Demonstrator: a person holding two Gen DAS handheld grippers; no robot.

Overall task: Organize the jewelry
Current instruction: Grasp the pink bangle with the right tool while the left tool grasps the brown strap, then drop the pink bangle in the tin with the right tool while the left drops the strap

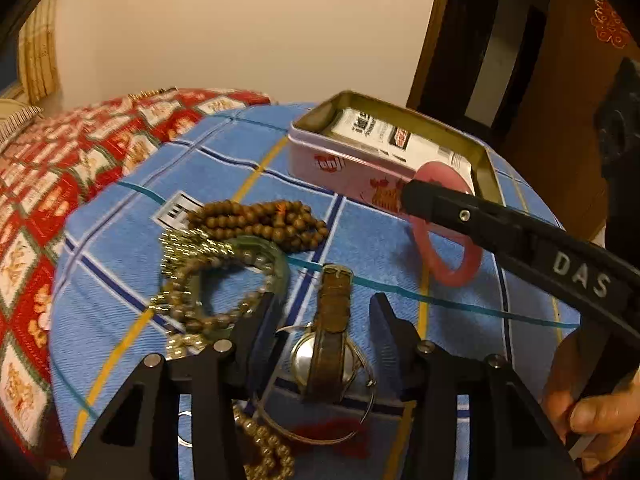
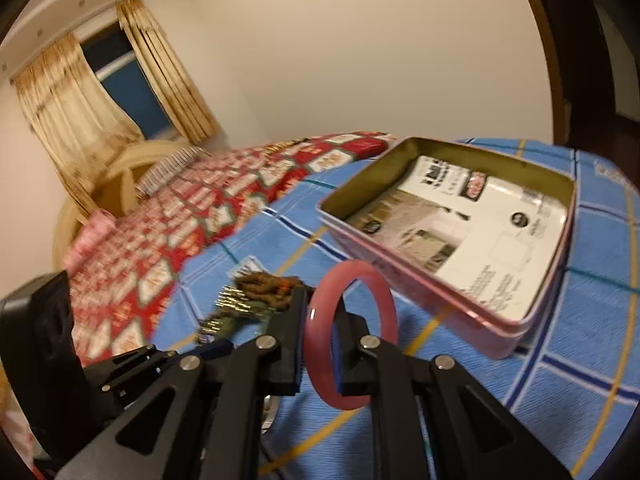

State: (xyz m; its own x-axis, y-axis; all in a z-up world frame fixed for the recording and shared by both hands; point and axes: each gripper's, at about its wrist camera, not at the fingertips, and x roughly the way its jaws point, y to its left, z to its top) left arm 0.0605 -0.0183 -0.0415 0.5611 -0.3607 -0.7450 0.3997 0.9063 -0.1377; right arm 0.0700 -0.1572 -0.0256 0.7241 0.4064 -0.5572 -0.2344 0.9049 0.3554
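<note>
A watch (image 1: 329, 332) with a worn brown strap lies on the blue checked cloth (image 1: 132, 280). My left gripper (image 1: 324, 302) is low over it, open, one finger on each side of the strap and neither pad touching it. My right gripper (image 2: 322, 320) is shut on the rim of a pink bangle (image 2: 384, 300), held upright above the cloth just in front of an open pink tin (image 2: 404, 276). In the left wrist view, the same bangle (image 1: 452, 270) hangs from the right gripper (image 1: 414, 200) beside the tin (image 1: 340, 164). A printed leaflet (image 2: 480, 232) lines the tin.
Brown bead strings (image 1: 260, 220), gold chains (image 1: 188, 244) and a greenish bangle (image 1: 280, 258) are heaped left of the watch. A thin metal bangle (image 1: 320, 438) and a red tassel (image 1: 340, 426) lie under the left gripper. A red patterned quilt (image 1: 60, 160) lies beyond. A hand (image 1: 592, 412) is at lower right.
</note>
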